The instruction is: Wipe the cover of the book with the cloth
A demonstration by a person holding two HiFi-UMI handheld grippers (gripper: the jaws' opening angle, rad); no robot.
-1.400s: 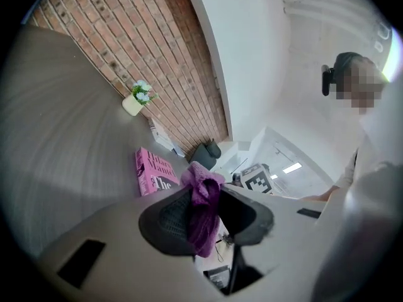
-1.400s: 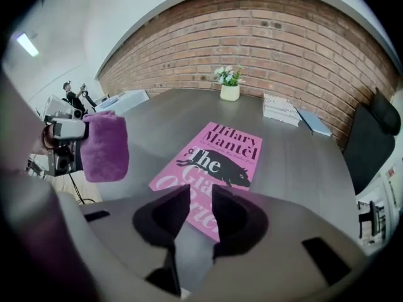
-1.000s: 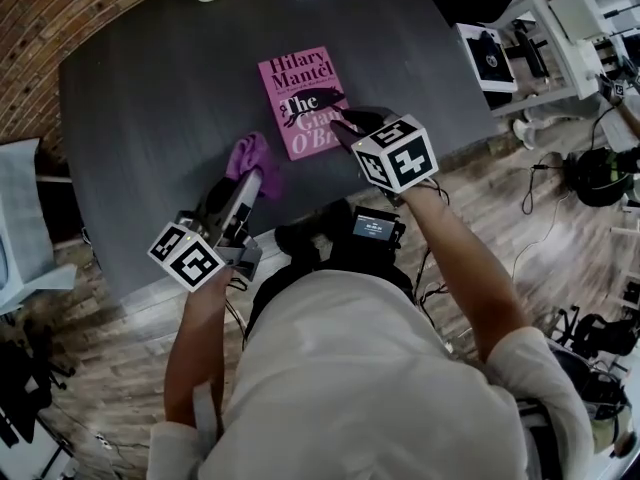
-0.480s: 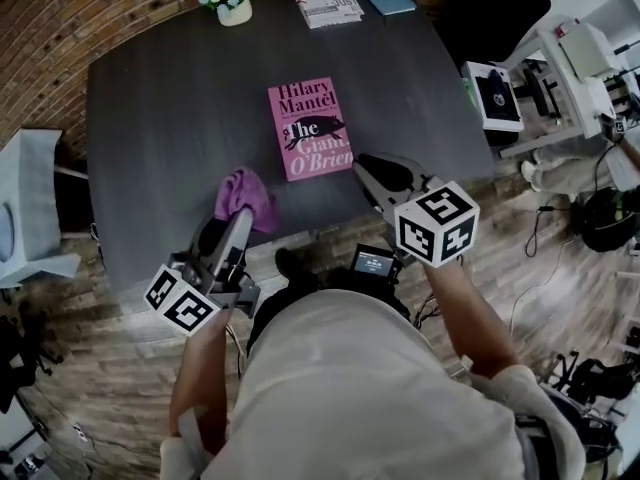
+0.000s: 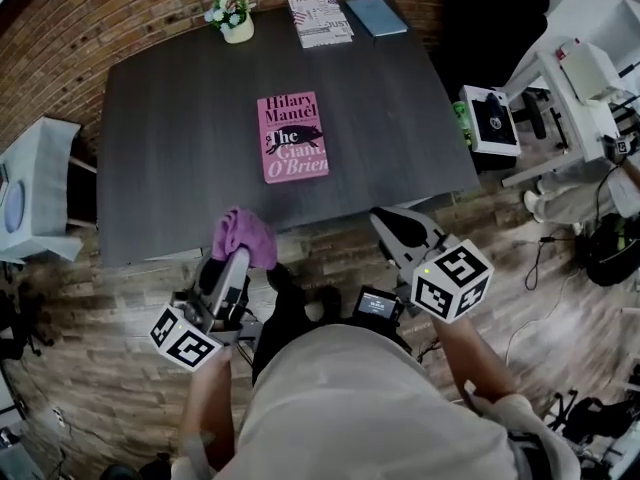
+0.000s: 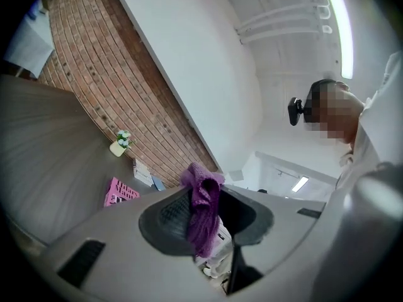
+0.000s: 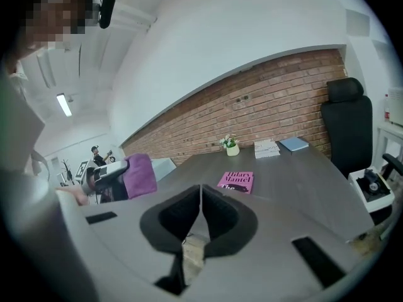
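Note:
A pink book lies flat in the middle of the dark table, cover up; it also shows small in the left gripper view and the right gripper view. My left gripper is shut on a purple cloth, which hangs bunched between its pads, off the table's near edge. My right gripper is also back off the near edge, to the right. Its jaws have just been closing and now meet with nothing between them.
A small flower pot, a stack of printed matter and a blue book sit along the table's far edge. A black chair and a white cart stand right of the table, a white seat left.
Both grippers drew back from the table toward the person. The right one left the book's lower corner and shut. The left one carried the cloth off the table.

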